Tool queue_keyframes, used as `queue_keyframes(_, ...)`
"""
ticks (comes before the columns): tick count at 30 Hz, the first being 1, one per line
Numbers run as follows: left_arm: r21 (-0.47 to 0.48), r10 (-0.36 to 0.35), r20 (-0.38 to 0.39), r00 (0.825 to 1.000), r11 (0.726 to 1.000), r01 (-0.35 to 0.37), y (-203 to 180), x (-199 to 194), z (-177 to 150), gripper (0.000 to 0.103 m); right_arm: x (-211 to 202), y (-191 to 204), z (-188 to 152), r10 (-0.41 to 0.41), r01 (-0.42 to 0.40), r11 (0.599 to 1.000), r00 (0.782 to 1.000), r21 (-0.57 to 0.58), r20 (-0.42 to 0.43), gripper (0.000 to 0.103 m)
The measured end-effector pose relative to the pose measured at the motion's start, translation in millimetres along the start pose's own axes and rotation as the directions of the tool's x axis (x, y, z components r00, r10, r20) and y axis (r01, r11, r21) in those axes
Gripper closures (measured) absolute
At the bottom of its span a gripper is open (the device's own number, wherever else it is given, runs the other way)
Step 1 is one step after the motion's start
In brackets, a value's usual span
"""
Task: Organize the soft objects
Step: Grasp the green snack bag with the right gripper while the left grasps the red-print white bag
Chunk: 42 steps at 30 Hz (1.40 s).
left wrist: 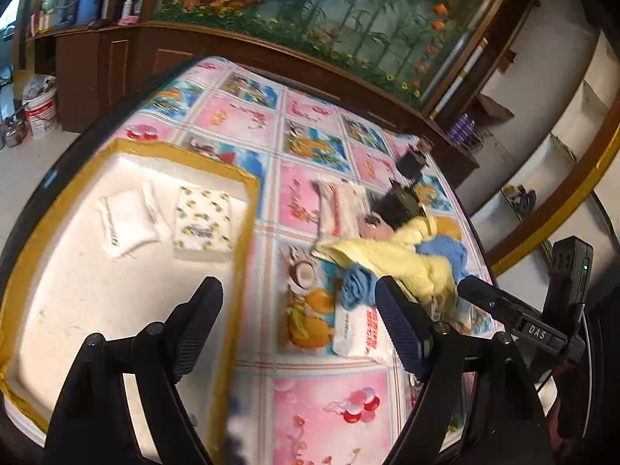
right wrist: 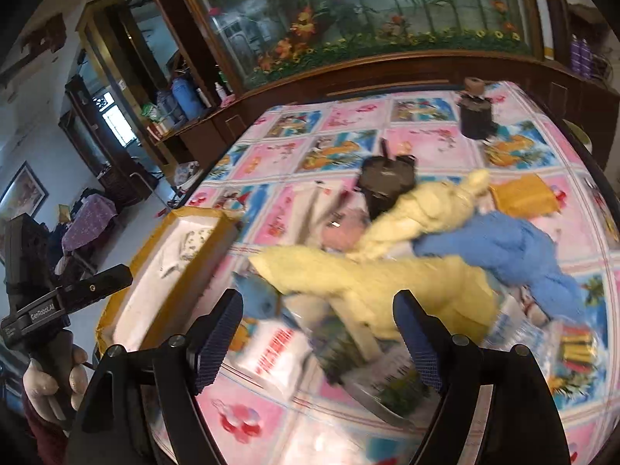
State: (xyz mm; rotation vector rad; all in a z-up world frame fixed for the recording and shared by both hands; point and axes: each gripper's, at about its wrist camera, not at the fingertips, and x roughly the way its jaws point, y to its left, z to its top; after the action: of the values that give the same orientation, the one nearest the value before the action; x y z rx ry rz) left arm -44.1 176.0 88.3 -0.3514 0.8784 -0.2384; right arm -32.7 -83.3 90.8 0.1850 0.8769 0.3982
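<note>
A pile of soft things lies on the patterned tablecloth: a yellow towel point(left wrist: 399, 259) point(right wrist: 387, 283), a blue towel point(left wrist: 445, 252) point(right wrist: 515, 248) and a white tissue pack with red print point(left wrist: 360, 333) point(right wrist: 271, 352). A second white pack point(left wrist: 341, 209) lies behind them. The white tray with a yellow taped rim point(left wrist: 248, 209) point(right wrist: 217, 240) holds a plain white pack point(left wrist: 126, 224) and a patterned pack point(left wrist: 203, 221). My left gripper point(left wrist: 298, 310) is open over the tray's right rim, holding nothing. My right gripper point(right wrist: 319, 325) is open above the pile's near edge, also holding nothing.
A black pouch point(right wrist: 387, 182), a dark bottle point(right wrist: 474, 114) and an orange pouch point(right wrist: 521, 193) lie behind the pile. A clear bag with green print point(right wrist: 387, 379) sits near the front. A gloved hand point(right wrist: 50, 372) holds the left gripper. A wooden aquarium cabinet point(left wrist: 271, 54) stands behind the table.
</note>
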Motion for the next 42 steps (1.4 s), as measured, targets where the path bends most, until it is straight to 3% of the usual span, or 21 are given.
queue_keyframes(6,0.061,-0.019,-0.100,0.995,0.998,0.025,-40,39,-23,0.022,-35,-78,-36,-0.102,0.100,0.991,0.995,0.092,0.012,0.021)
queue_keyframes(12,0.079,0.018,-0.100,0.995,0.997,-0.010,-56,60,-23,0.022,-51,-119,-46,-0.134,0.129,0.983,0.990,0.130,0.031,0.021)
queue_keyframes(16,0.063,0.039,-0.102,0.994,0.997,-0.032,-55,78,-18,0.022,-37,-116,-39,-0.092,0.090,0.990,0.996,0.105,0.017,0.021)
queue_keyframes(21,0.076,0.071,-0.120,0.990,0.995,-0.063,-52,98,-15,0.022,-13,-85,-28,-0.028,0.028,0.999,1.000,0.019,-0.005,0.021)
queue_keyframes(26,0.097,0.059,-0.162,0.985,0.994,-0.044,-57,100,-25,0.022,-9,-80,-29,-0.012,0.012,1.000,1.000,-0.014,-0.013,0.021)
queue_keyframes(30,0.243,0.153,-0.156,0.976,0.963,-0.113,-78,106,-45,0.022,-9,-94,-41,-0.019,0.019,1.000,0.999,0.011,-0.038,0.021)
queue_keyframes(31,0.287,0.178,-0.136,0.975,0.949,-0.133,-85,109,-49,0.018,-10,-97,-43,-0.019,0.020,1.000,0.999,0.021,-0.041,0.021)
queue_keyframes(35,0.400,0.230,-0.095,0.968,0.900,-0.175,-112,121,-60,0.015,-9,-98,-49,0.010,-0.008,0.999,0.999,0.039,-0.050,0.021)
queue_keyframes(36,0.404,0.210,-0.104,0.972,0.902,-0.152,-116,122,-61,0.015,-7,-94,-49,0.018,-0.016,0.999,0.998,0.034,-0.055,0.021)
queue_keyframes(37,0.412,0.210,-0.098,0.973,0.898,-0.152,-118,121,-62,0.020,-5,-89,-48,0.026,-0.025,0.999,0.998,0.027,-0.059,0.021)
queue_keyframes(38,0.415,0.196,-0.096,0.976,0.899,-0.139,-120,118,-63,0.035,-3,-82,-48,0.038,-0.037,0.999,0.997,0.020,-0.065,0.021)
queue_keyframes(40,0.426,0.180,-0.106,0.978,0.897,-0.118,-120,111,-64,0.055,4,-70,-48,0.060,-0.059,0.998,0.995,0.003,-0.083,0.021)
queue_keyframes(42,0.428,0.167,-0.124,0.978,0.899,-0.099,-117,104,-69,0.056,11,-58,-50,0.060,-0.061,0.998,0.993,-0.015,-0.103,0.021)
